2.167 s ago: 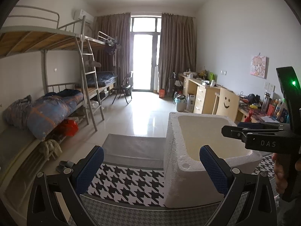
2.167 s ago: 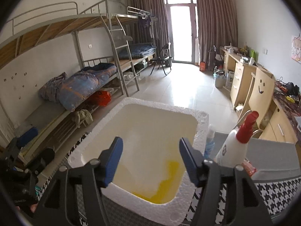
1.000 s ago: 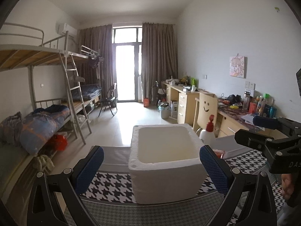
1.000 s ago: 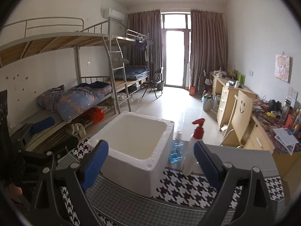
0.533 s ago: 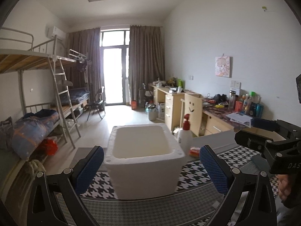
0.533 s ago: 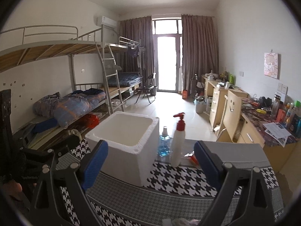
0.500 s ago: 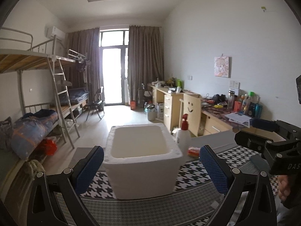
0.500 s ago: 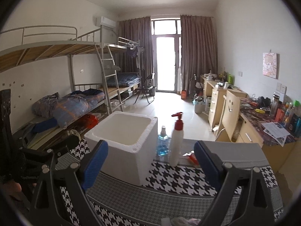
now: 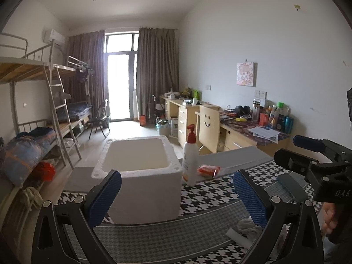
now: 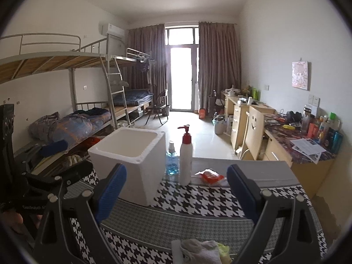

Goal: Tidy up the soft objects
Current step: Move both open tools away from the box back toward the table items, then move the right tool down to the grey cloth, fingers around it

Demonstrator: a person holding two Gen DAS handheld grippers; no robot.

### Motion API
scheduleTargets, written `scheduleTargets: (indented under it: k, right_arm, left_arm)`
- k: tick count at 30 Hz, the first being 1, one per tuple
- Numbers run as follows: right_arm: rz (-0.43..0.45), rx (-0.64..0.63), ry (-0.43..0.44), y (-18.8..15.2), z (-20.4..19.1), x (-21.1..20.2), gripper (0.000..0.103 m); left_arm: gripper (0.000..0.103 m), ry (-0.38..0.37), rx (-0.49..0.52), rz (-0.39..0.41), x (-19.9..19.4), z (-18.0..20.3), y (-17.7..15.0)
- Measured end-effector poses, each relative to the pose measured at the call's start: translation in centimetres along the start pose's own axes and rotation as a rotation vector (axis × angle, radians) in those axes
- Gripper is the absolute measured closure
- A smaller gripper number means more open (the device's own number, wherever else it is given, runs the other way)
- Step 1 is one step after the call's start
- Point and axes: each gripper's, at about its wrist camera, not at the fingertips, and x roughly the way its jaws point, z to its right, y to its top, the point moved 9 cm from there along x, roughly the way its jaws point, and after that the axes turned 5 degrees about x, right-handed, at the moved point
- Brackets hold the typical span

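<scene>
The bench [image 10: 198, 211], covered in a black-and-white houndstooth cloth, spreads beneath both sets of jaws; on it, ahead of the left gripper [image 9: 176, 194] and partly between its jaws, stands an open white foam box [image 9: 140, 176], which sits ahead and to the left of the right gripper's jaws in the right wrist view [image 10: 129, 160]; the left gripper's jaws stand wide apart with nothing between the blue pads; the right gripper [image 10: 176, 194] likewise has its jaws spread wide and holds nothing; seen from the left wrist, the right gripper [image 9: 316, 160] hangs off to the right of the left jaws, above the bench. A white pump bottle with a red top [image 10: 186, 156] stands upright just right of the foam box, ahead of the right jaws and between them in line; a small blue spray bottle [image 10: 172, 159] stands between the box and the pump bottle, close to both. A red packet [image 10: 211, 176] lies flat on the bench just right of the pump bottle. The soft things, a crumpled pale cloth bundle [image 10: 198, 252] with a yellow-green piece at its right edge, lie on the bench just below and between the right jaws, nearest the camera; from the left wrist the same bundle [image 9: 246, 226] shows just behind the right-hand jaw, well apart from the foam box.
</scene>
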Motion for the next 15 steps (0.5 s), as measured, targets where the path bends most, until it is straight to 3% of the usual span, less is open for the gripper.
scheduleTargets:
  k: [15]
  right_arm:
    - [-0.006,0.026,-0.085,-3.7,2.9,-1.8,0.008]
  left_arm:
    - [0.001,-0.111,-0.010,-0.030,0.4,3.8,-2.5]
